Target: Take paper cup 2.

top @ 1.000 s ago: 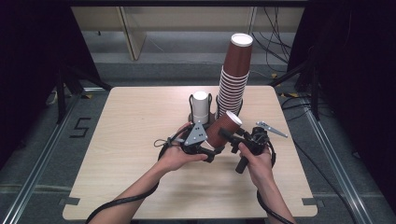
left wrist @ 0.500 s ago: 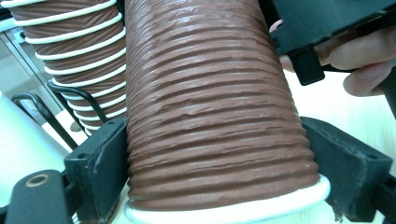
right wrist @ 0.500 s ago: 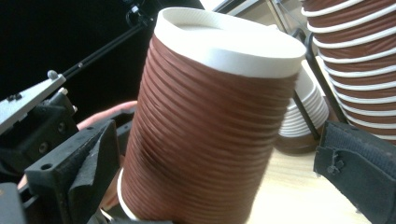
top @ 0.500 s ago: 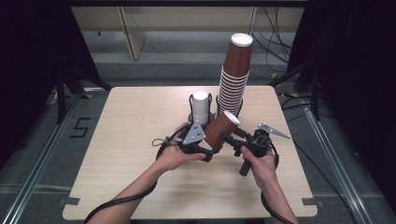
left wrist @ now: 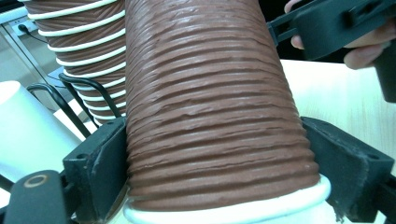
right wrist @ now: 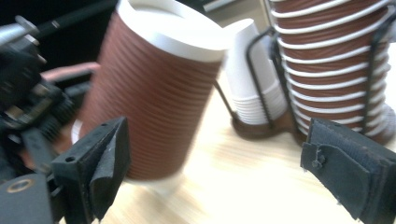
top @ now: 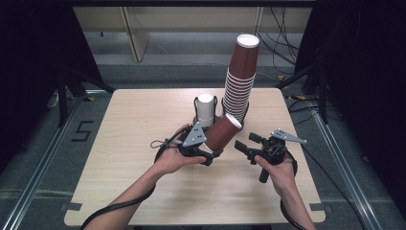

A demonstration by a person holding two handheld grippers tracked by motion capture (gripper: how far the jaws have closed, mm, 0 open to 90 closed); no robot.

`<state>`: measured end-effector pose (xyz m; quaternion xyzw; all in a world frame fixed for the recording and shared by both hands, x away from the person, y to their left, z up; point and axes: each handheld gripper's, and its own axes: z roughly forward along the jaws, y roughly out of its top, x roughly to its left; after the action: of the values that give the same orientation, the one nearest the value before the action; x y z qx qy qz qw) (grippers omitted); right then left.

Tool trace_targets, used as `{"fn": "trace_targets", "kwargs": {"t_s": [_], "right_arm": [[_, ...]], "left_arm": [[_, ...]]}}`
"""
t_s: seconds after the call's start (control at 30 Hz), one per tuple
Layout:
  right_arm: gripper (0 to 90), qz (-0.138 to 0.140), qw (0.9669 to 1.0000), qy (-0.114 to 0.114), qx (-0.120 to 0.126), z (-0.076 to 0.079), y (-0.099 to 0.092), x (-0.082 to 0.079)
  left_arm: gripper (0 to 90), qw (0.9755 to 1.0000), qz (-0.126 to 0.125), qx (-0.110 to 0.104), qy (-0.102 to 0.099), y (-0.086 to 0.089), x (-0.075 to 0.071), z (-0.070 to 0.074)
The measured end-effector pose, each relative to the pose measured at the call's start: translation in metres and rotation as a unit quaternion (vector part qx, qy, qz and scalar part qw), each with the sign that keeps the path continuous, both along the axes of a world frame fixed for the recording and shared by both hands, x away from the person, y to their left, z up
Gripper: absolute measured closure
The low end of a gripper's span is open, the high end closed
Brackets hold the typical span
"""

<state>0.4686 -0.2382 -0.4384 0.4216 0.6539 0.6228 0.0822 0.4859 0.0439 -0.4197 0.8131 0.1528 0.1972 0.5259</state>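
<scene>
A brown ribbed paper cup (top: 224,132) is held tilted above the table, its white end pointing up and to the right. My left gripper (top: 210,154) is shut on it near its rolled rim; in the left gripper view both pads (left wrist: 105,163) press the cup (left wrist: 210,116). My right gripper (top: 247,143) hangs to the right of the cup, apart from it. Its jaws have just been closing and stand open with nothing between them. In the right gripper view the cup (right wrist: 154,93) lies beyond the left jaw.
A tall stack of brown cups (top: 239,81) and a short stack of white cups (top: 206,108) stand in a black wire holder (top: 197,103) at the middle back of the wooden table (top: 143,124). Cables trail from both grippers toward the table's front edge.
The right gripper has drawn away to the right from the cup's upper end, and its jaws have narrowed. The left gripper and the cup have stayed in place.
</scene>
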Motion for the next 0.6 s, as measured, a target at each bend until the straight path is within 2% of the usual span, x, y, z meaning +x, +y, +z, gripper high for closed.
{"fn": "trace_targets", "kwargs": {"t_s": [0.1, 0.13, 0.27, 0.33, 0.4, 0.43, 0.47, 0.5, 0.53, 0.57, 0.6], "right_arm": [[9.1, -0.006, 0.9997, 0.010, -0.020, -0.001, -0.004, 0.000], [9.3, -0.007, 0.9991, -0.005, -0.040, -0.001, -0.006, 0.002], [10.2, -0.008, 0.9967, -0.002, -0.081, -0.003, -0.011, 0.005], [11.2, -0.007, 0.9948, 0.004, -0.101, -0.004, -0.014, 0.006], [13.0, -0.003, 0.9938, 0.024, -0.109, -0.005, -0.013, 0.005], [13.9, 0.002, 0.9910, 0.007, -0.133, -0.006, -0.015, 0.008], [14.5, 0.005, 0.9893, 0.017, -0.145, -0.007, -0.014, 0.008], [14.8, 0.010, 0.9850, 0.003, -0.172, -0.008, -0.016, 0.011], [14.8, 0.009, 0.9844, 0.011, -0.175, -0.008, -0.015, 0.011], [15.0, 0.021, 0.9827, 0.003, -0.184, -0.008, -0.016, 0.012], [15.1, 0.026, 0.9821, 0.019, -0.186, -0.008, -0.014, 0.011]], "left_arm": [[12.5, 1.0000, -0.001, 0.000, 0.002, 0.001, -0.001, 0.001], [12.5, 1.0000, -0.001, 0.001, 0.002, 0.002, -0.001, 0.001], [12.3, 1.0000, -0.004, 0.005, 0.005, 0.004, -0.002, 0.001], [12.2, 0.9999, -0.007, 0.008, 0.006, 0.004, -0.003, 0.001], [12.1, 0.9998, -0.012, 0.012, 0.008, 0.004, -0.004, 0.002], [12.1, 0.9997, -0.015, 0.015, 0.009, 0.004, -0.005, 0.002], [12.1, 0.9996, -0.019, 0.017, 0.009, 0.004, -0.006, 0.003], [12.1, 0.9995, -0.021, 0.020, 0.010, 0.005, -0.007, 0.003], [12.1, 0.9995, -0.023, 0.021, 0.010, 0.005, -0.008, 0.004], [12.1, 0.9993, -0.026, 0.023, 0.010, 0.005, -0.009, 0.004], [12.1, 0.9992, -0.028, 0.026, 0.009, 0.006, -0.010, 0.005]]}}
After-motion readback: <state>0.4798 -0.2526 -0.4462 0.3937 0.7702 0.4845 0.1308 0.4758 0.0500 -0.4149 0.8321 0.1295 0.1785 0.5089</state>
